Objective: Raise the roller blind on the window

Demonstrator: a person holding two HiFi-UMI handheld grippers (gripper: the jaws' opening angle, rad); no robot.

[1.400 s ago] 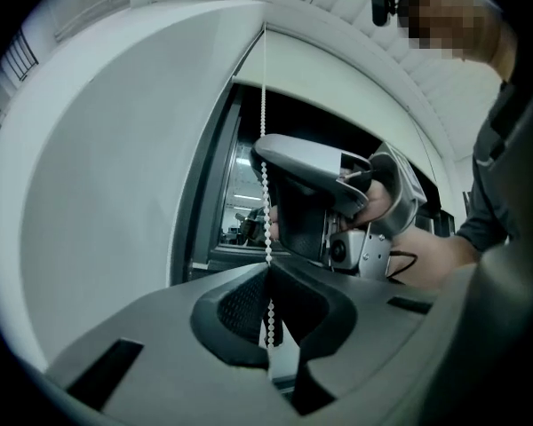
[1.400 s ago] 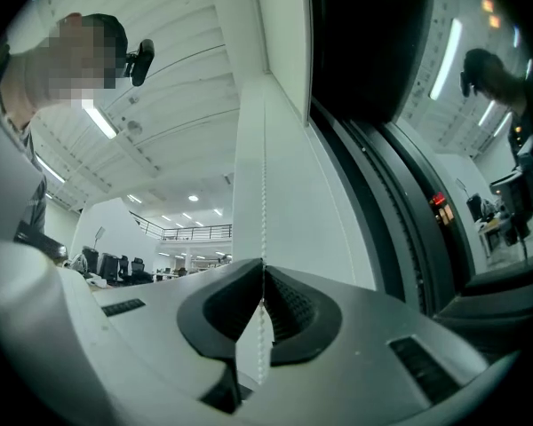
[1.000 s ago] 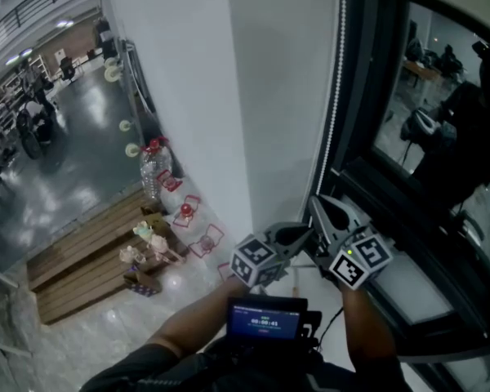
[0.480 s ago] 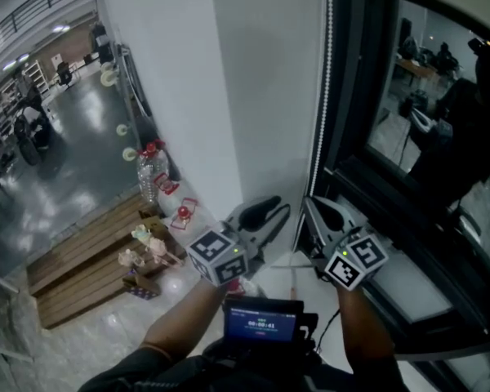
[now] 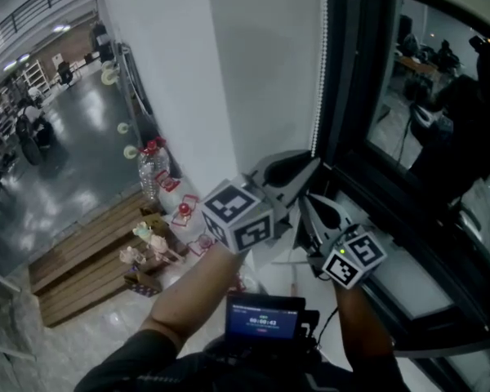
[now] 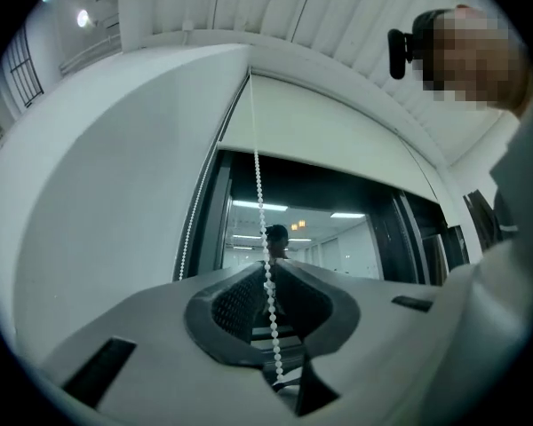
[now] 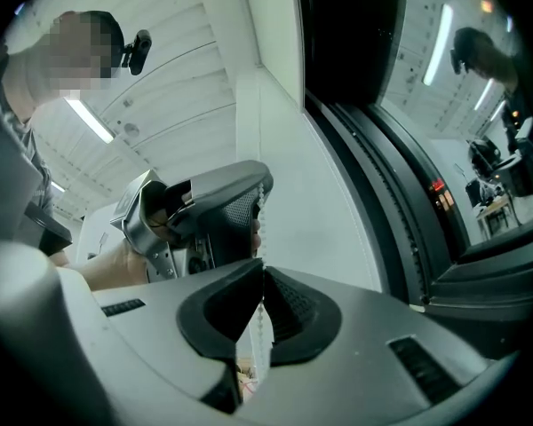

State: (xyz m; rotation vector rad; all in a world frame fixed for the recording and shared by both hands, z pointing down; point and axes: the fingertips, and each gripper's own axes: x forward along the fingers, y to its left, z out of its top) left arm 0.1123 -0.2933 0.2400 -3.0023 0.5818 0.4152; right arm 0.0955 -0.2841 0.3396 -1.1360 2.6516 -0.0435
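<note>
Roller blind chain [image 6: 259, 188]: right hand-held gripper [image 7: 262, 265] clamps it; left hand-held gripper [image 6: 270, 263] just closing round it.

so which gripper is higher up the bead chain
The left gripper: it sits above the right gripper on the bead chain, its jaws just closing with the chain between them, while the right is shut on it lower down.

Glossy floor [image 5: 41, 194]: wooden platform [image 5: 82, 260] by wall, water bottle [image 5: 151, 170] behind.
</note>
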